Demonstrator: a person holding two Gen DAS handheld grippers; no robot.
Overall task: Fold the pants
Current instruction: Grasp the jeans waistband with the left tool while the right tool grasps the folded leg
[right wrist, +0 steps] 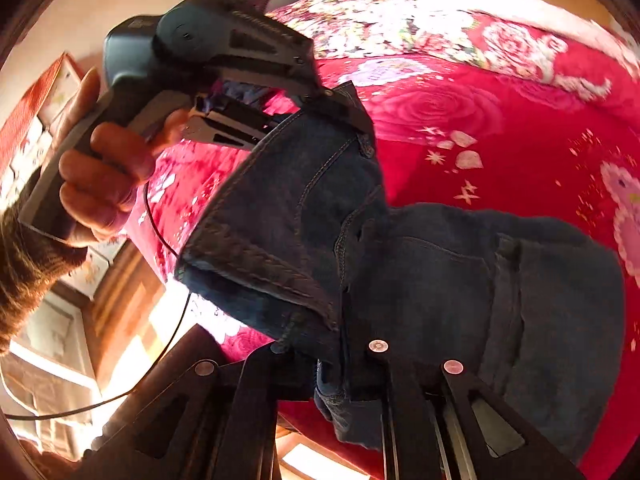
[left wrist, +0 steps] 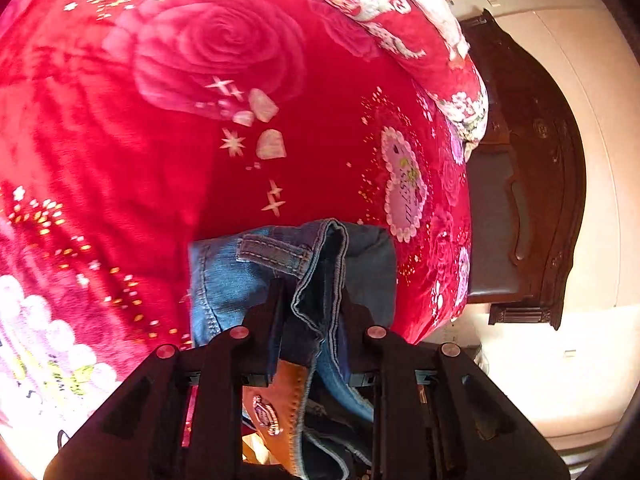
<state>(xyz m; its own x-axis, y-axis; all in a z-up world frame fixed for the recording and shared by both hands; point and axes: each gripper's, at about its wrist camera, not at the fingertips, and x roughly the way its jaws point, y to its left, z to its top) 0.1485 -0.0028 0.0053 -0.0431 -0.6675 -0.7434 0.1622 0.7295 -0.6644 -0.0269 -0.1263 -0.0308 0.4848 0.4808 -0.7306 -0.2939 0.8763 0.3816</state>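
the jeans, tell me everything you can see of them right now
The jeans are dark blue denim with paler stitched seams, a belt loop and a brown leather waist patch. They hang bunched and creased above the red flowered blanket; whether they still touch it cannot be told. The left gripper is clamped on a gathered fold at the waistband, and the right gripper pinches another fold of the denim.

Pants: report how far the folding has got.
Done: the pants are picked up, off the red blanket. In hand: the left hand-held gripper pinches the waistband, and the right hand-held gripper clamps denim too. Left: no neat fold shows; the cloth hangs bunched and must be laid flat.
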